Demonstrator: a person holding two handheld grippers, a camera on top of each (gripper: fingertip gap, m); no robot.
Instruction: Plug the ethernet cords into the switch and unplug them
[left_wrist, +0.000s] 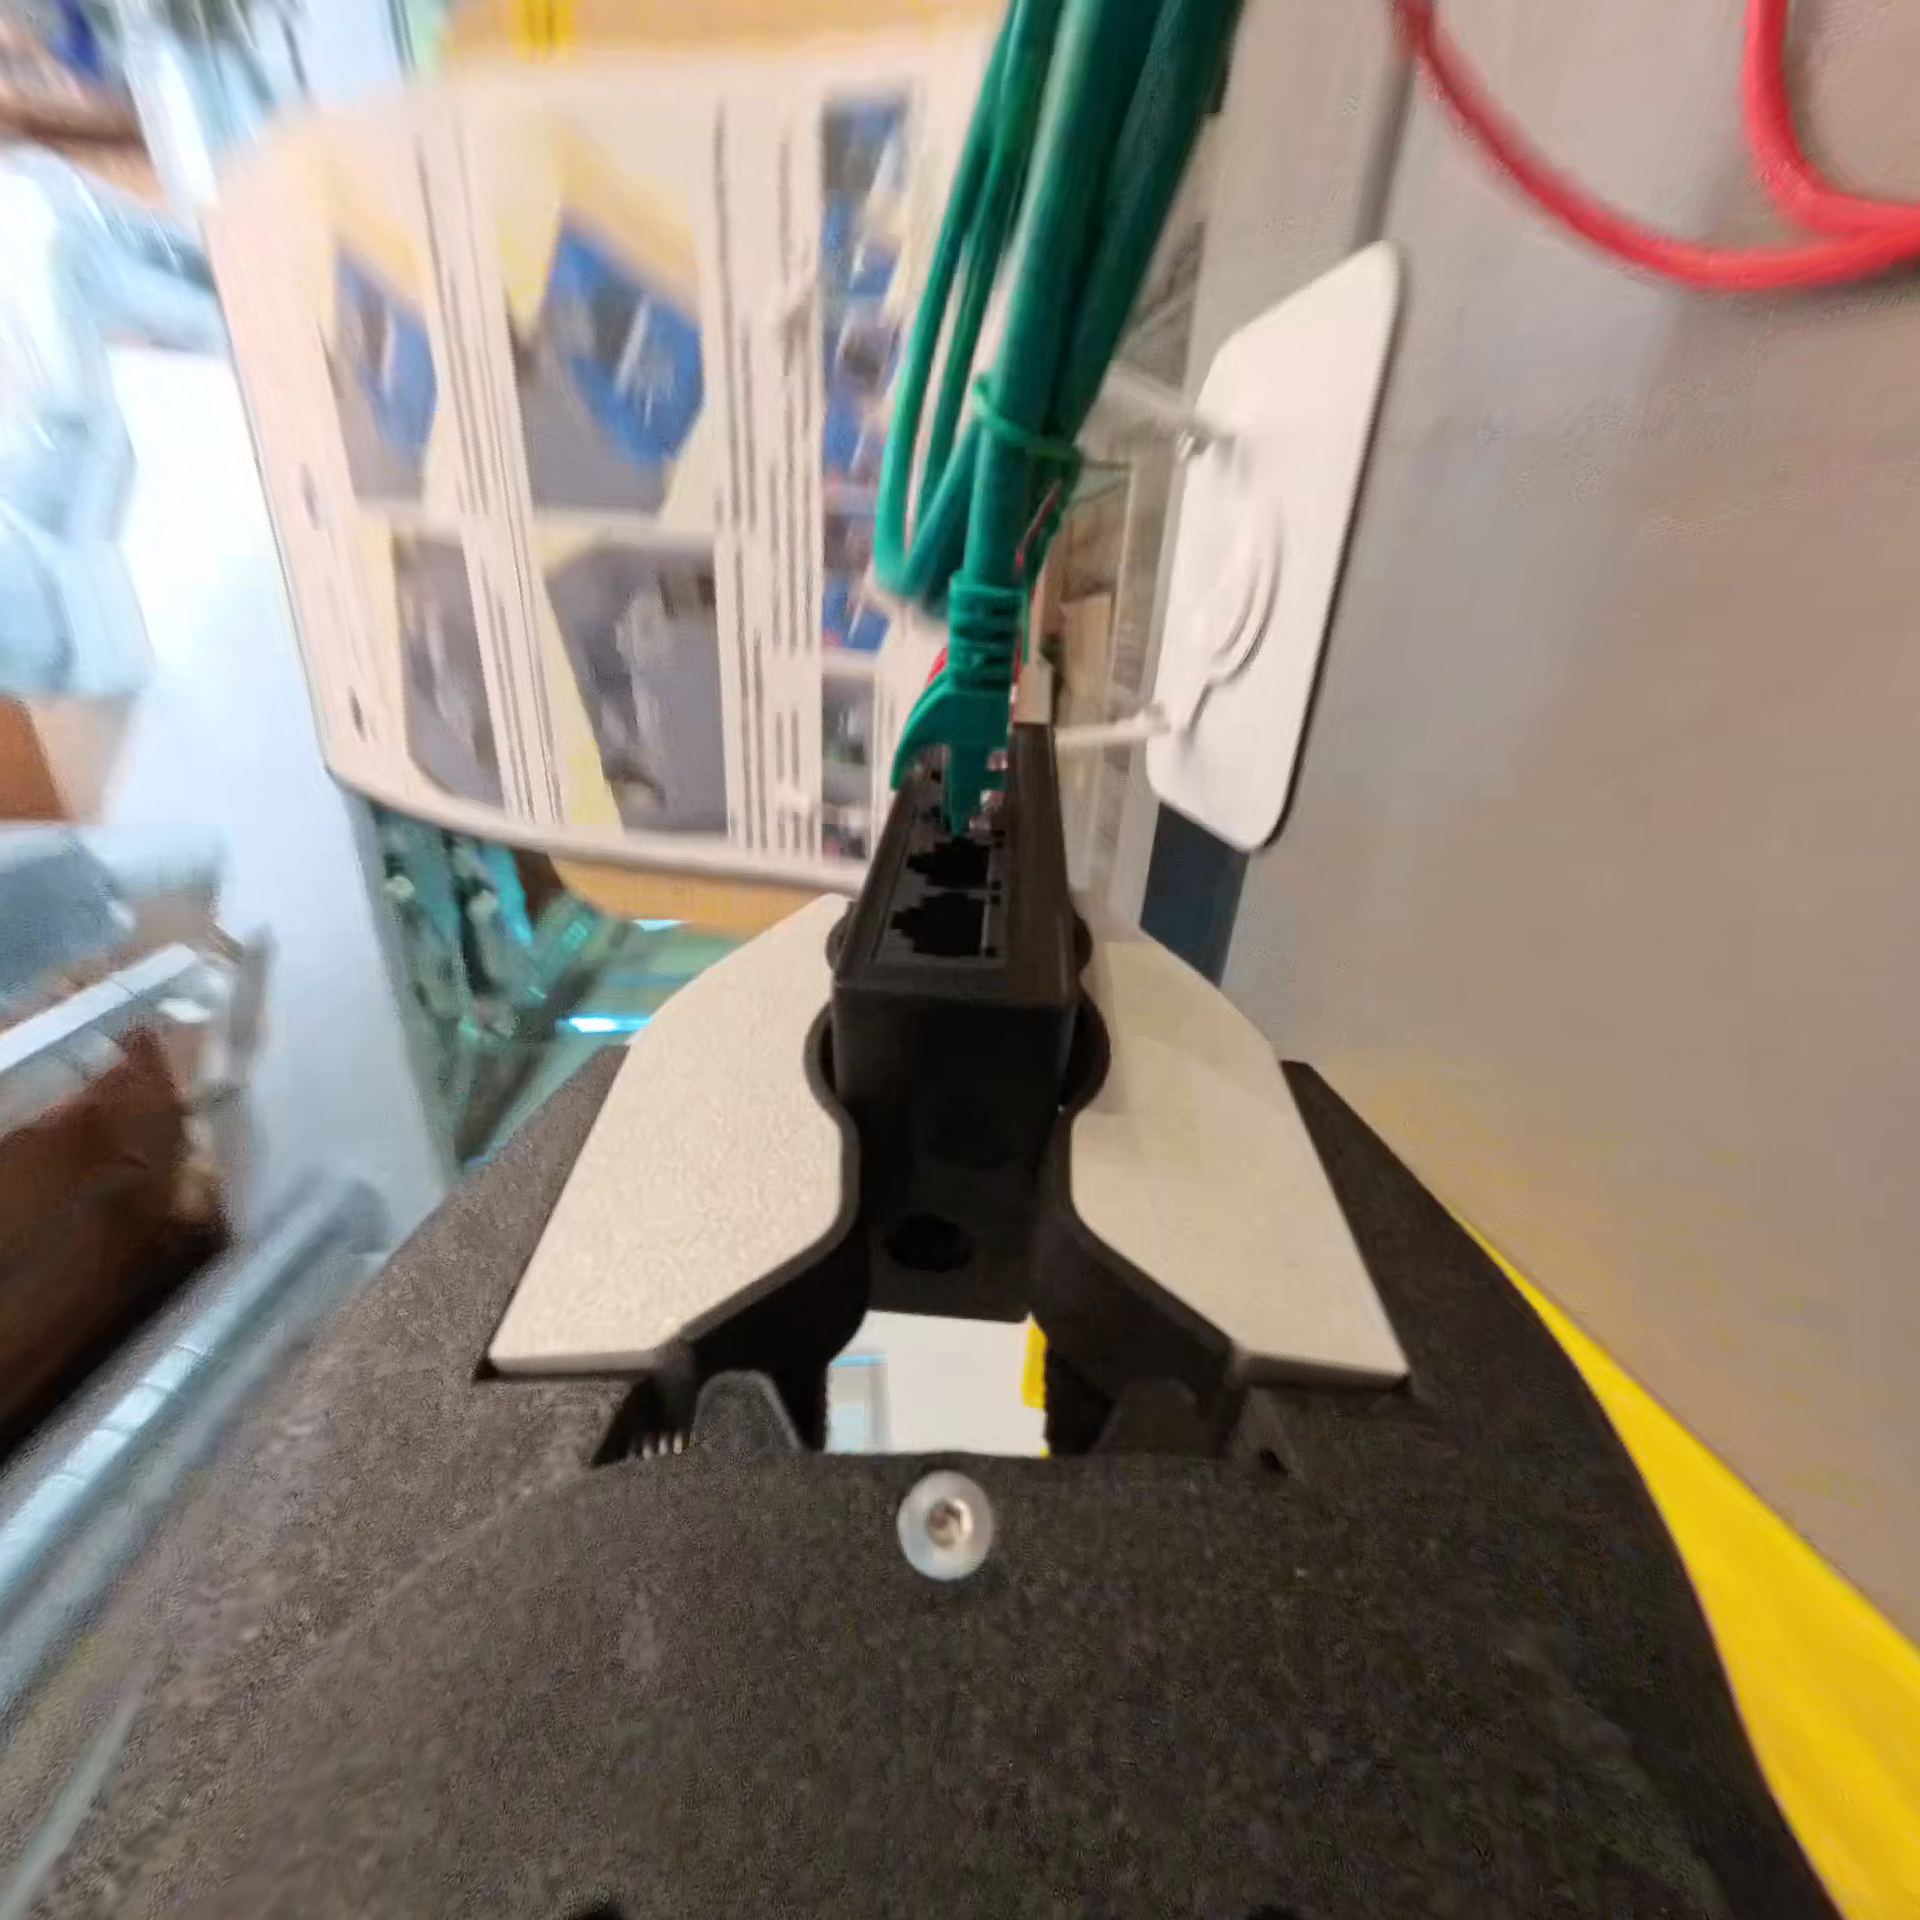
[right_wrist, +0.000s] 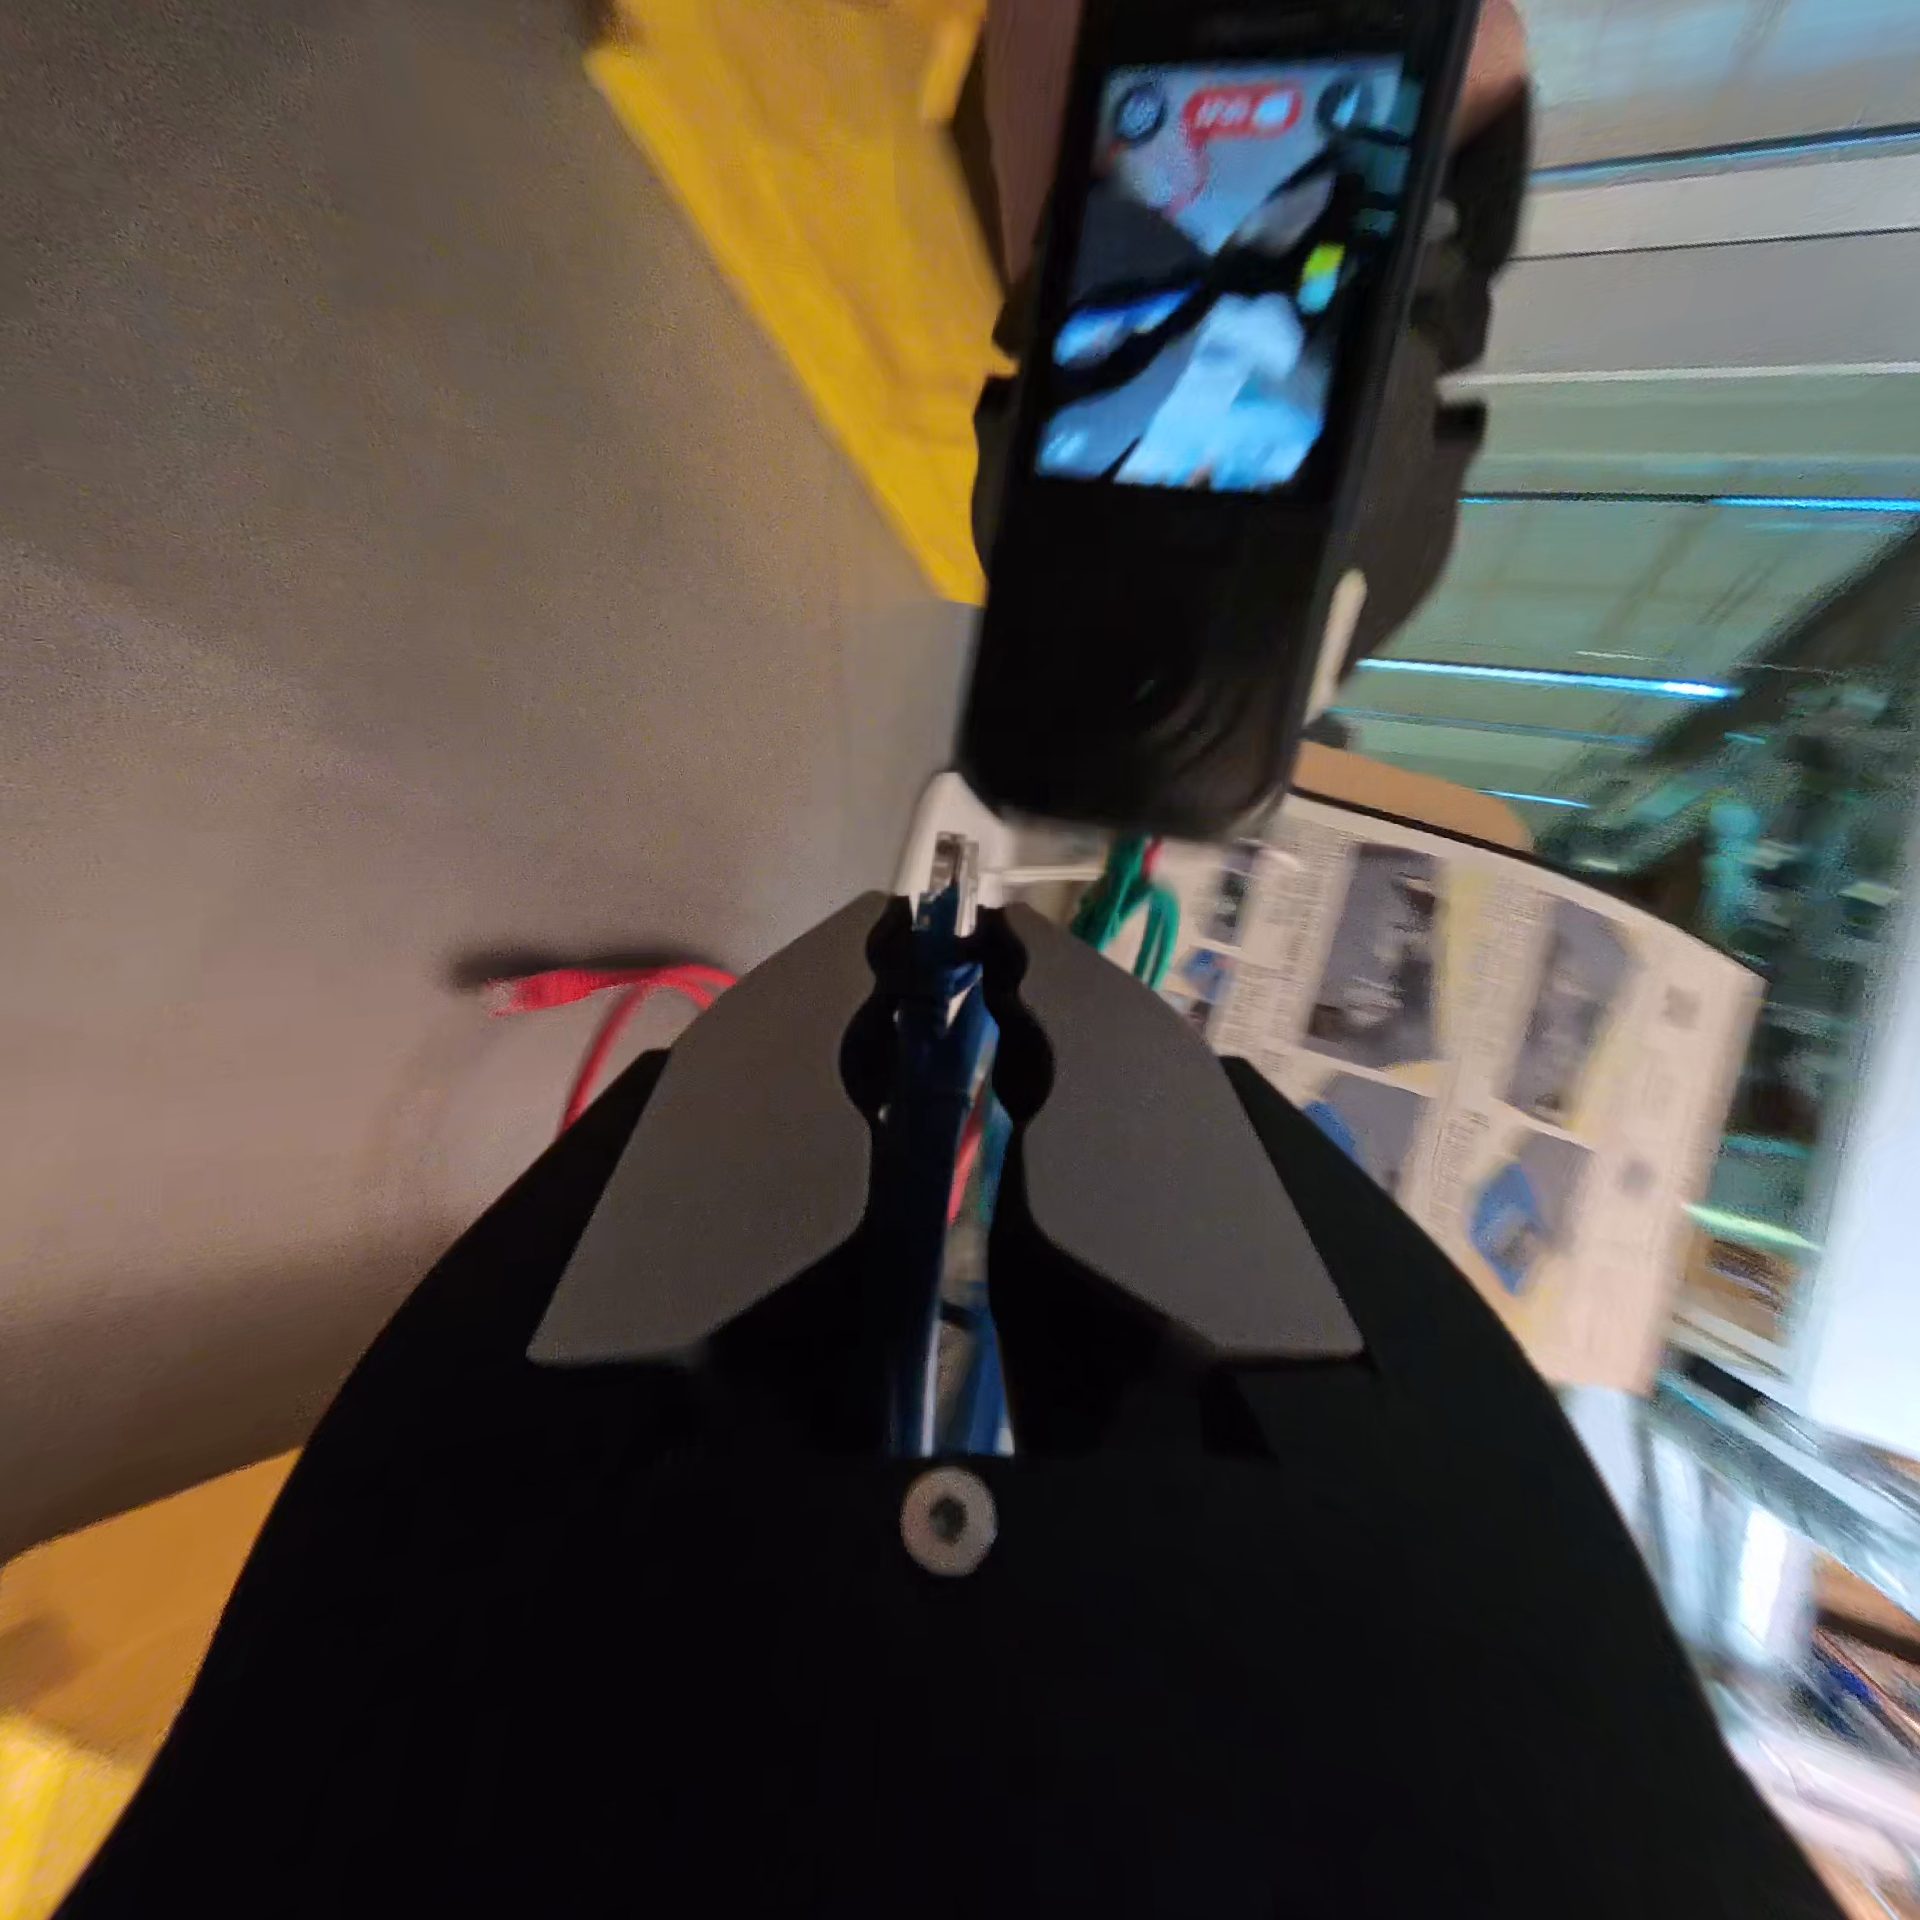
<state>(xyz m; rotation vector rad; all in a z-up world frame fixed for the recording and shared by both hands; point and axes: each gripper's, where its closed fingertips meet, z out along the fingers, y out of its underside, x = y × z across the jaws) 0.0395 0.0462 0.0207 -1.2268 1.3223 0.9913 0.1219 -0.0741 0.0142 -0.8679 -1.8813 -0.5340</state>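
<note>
In the left wrist view my left gripper (left_wrist: 956, 966) is shut on a small black switch (left_wrist: 951, 1029), whose row of ports faces up. A green ethernet cord (left_wrist: 977, 634) is plugged into a far port, and its bundled loops (left_wrist: 1018, 260) hang above. The two nearest ports (left_wrist: 945, 899) are empty. In the right wrist view my right gripper (right_wrist: 948, 935) is shut on a blue ethernet cord (right_wrist: 940, 1060), with its clear plug (right_wrist: 954, 868) sticking out past the fingertips. The green cord (right_wrist: 1127, 914) shows just beyond it.
A red cord lies on the grey surface (left_wrist: 1621, 727) in both views (left_wrist: 1766, 187) (right_wrist: 613, 997). A white plate (left_wrist: 1268, 540) is mounted on that surface. A printed poster (left_wrist: 582, 457) (right_wrist: 1455, 1060) stands behind. The left gripper's phone (right_wrist: 1205, 395) fills the upper right wrist view. Yellow edging (left_wrist: 1766, 1538) borders the surface. My hands' fingertips stand some 15 cm from each other.
</note>
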